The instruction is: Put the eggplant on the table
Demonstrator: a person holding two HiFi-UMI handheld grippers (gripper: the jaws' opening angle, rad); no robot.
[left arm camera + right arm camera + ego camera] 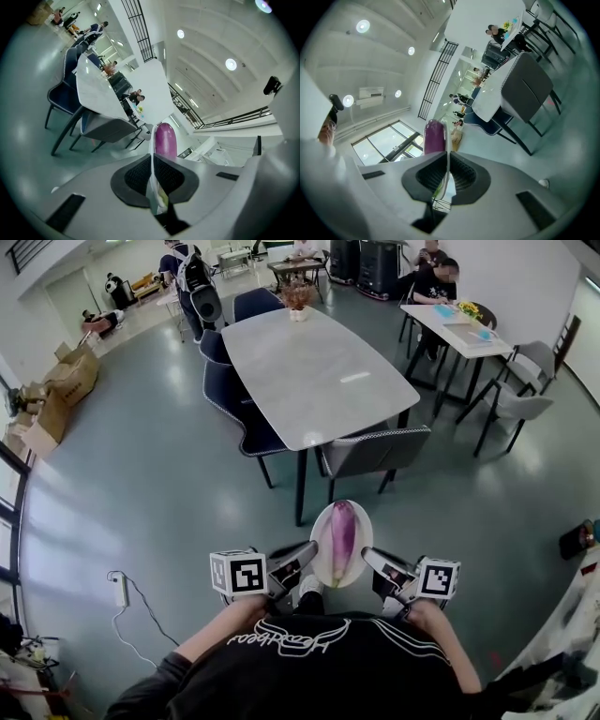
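Note:
A purple eggplant [343,538] lies on a white oval plate [322,521] that I carry in front of my body, above the floor and short of the table [309,371]. My left gripper [313,550] is shut on the plate's left rim, my right gripper [366,556] on its right rim. In the left gripper view the plate's edge [152,154] runs between the shut jaws with the eggplant [165,140] beyond. In the right gripper view the plate rim [447,154] is pinched the same way, the eggplant [434,136] to its left.
A grey chair [373,452] stands at the table's near end, dark blue chairs [232,399] along its left side. A small flower pot [298,299] sits at the table's far end. A power strip and cable [122,589] lie on the floor at left. People sit at tables farther back.

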